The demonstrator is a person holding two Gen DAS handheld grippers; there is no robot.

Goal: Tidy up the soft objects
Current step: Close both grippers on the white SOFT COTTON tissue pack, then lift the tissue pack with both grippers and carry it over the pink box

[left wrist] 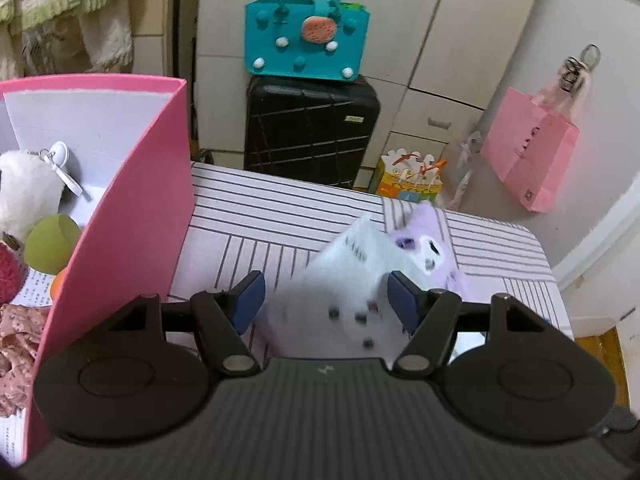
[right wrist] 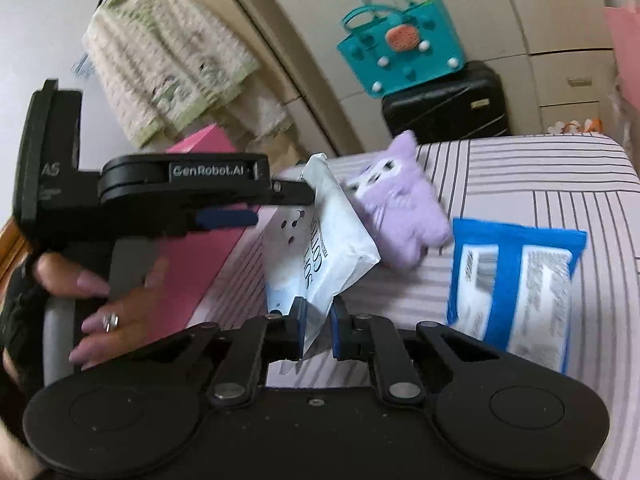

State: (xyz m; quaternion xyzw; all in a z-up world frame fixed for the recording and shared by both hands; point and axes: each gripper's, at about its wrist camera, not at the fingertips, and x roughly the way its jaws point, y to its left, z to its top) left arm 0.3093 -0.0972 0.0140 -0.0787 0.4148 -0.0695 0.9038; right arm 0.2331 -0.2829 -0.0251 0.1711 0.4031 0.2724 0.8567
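Note:
A white soft-cotton pack [right wrist: 328, 248] hangs tilted above the striped table, and my right gripper [right wrist: 318, 320] is shut on its lower corner. In the left wrist view the same pack [left wrist: 340, 280] is blurred between the blue pads of my left gripper [left wrist: 326, 292], which stands open around it. Seen from the right, my left gripper [right wrist: 282, 208] reaches in sideways, one fingertip at the pack's top edge. A purple plush [right wrist: 400, 208] [left wrist: 436, 248] lies just behind the pack. A blue wipes pack [right wrist: 516, 292] lies to the right.
An open pink box [left wrist: 120, 208] stands at the left, holding a white plush [left wrist: 24, 192], a green sponge [left wrist: 50, 242] and cloth. A hand [right wrist: 116, 300] grips the left gripper's handle. Beyond the striped table [left wrist: 260, 216] stand a black suitcase [left wrist: 312, 132] and a teal bag [left wrist: 308, 40].

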